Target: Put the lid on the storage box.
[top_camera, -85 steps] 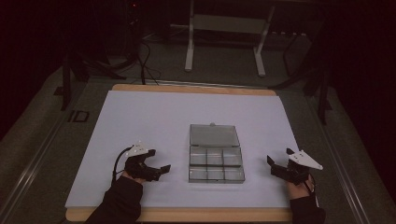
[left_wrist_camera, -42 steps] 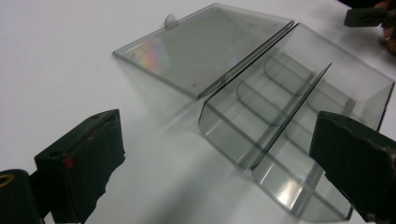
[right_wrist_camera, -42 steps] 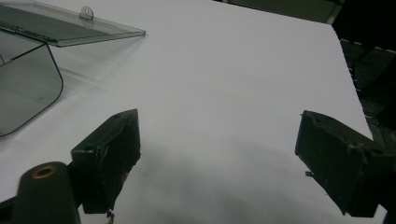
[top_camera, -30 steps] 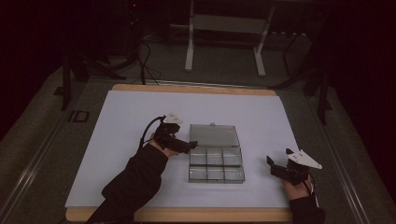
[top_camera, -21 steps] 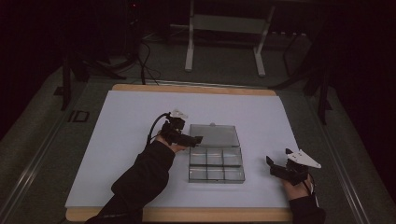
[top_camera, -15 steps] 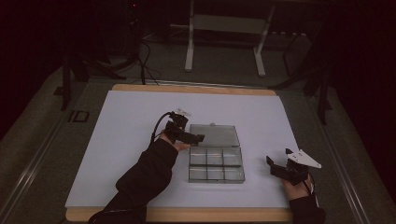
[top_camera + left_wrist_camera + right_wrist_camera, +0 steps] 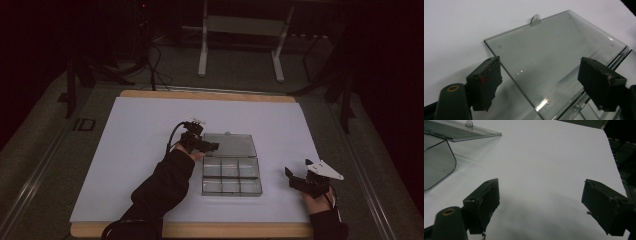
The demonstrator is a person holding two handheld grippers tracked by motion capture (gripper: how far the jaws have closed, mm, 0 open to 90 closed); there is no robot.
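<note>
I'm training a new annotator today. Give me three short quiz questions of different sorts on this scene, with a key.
1. True or false: the clear plastic compartment box has its flat transparent lid open.
2. Which claw is over the lid: A) left claw B) right claw?
3. Fill in: the box rests on a ____ sheet covering the table.

Key: 1 true; 2 A; 3 white.
</note>
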